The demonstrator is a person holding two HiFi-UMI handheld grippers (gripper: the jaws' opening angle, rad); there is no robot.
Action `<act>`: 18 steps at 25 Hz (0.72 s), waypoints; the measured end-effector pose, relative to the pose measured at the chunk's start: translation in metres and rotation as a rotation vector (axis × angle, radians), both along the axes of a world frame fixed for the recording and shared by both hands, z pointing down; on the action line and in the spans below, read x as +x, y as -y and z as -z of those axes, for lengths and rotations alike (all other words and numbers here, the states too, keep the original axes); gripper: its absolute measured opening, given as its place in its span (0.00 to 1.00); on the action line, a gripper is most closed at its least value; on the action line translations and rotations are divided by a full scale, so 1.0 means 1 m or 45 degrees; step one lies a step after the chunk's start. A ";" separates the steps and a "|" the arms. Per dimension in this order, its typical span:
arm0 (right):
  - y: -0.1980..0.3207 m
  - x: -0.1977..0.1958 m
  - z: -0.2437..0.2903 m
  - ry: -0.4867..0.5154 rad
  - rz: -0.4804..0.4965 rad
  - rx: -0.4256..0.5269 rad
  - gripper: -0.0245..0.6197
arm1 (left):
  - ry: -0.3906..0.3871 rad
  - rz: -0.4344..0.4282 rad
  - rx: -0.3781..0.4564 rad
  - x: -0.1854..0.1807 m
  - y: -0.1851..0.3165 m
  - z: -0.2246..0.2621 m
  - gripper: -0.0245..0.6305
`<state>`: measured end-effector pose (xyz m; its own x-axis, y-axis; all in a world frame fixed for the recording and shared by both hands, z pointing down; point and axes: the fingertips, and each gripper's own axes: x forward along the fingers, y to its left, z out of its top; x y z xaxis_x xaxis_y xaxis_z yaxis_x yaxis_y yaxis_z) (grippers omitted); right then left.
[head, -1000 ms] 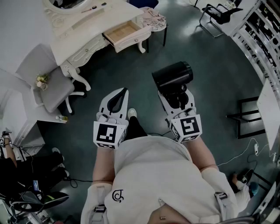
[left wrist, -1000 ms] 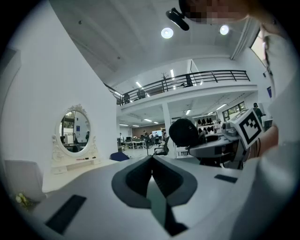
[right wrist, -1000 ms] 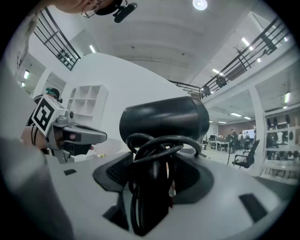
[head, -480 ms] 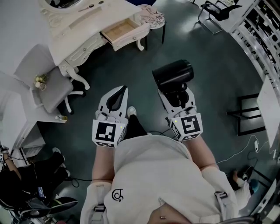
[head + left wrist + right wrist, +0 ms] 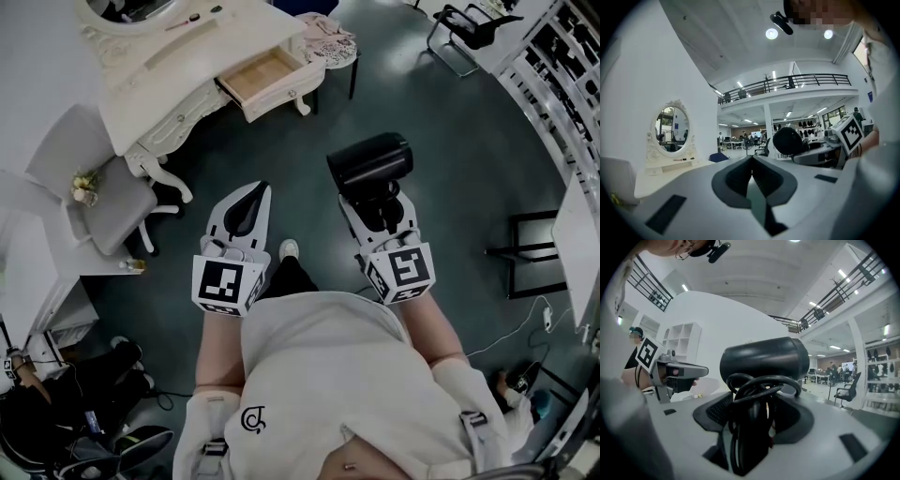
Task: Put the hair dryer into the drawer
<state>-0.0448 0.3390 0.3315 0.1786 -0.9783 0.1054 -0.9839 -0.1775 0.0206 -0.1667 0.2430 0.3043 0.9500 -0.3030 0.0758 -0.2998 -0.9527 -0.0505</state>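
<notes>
A black hair dryer (image 5: pixel 370 164) with its cord coiled round the handle sits in my right gripper (image 5: pixel 373 197), which is shut on the handle; in the right gripper view the hair dryer (image 5: pixel 764 363) fills the middle above the jaws. My left gripper (image 5: pixel 253 199) is held beside it, shut, with nothing between its jaws (image 5: pixel 752 176). The open wooden drawer (image 5: pixel 260 77) of a white dressing table (image 5: pixel 178 66) lies ahead and to the upper left in the head view, well apart from both grippers.
A grey chair (image 5: pixel 103 187) stands left of the dressing table, a small round patterned table (image 5: pixel 328 39) to the right of the drawer. A black office chair (image 5: pixel 469 28) and a black frame (image 5: pixel 534 253) stand on the right. Dark floor lies between me and the drawer.
Both grippers moved together with the person; the dressing table and drawer shifted slightly right and down in the head view. The right grip on the hair dryer is unchanged.
</notes>
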 end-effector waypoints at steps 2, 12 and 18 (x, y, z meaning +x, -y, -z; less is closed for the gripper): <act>0.026 0.010 0.002 -0.003 0.000 -0.001 0.44 | -0.008 0.010 0.012 0.008 0.028 0.002 0.06; 0.169 0.048 0.006 -0.030 -0.011 0.001 0.45 | -0.009 0.014 0.031 0.043 0.170 0.001 0.06; 0.240 0.062 -0.002 -0.005 0.031 -0.031 0.45 | 0.001 0.074 -0.008 0.049 0.236 -0.008 0.06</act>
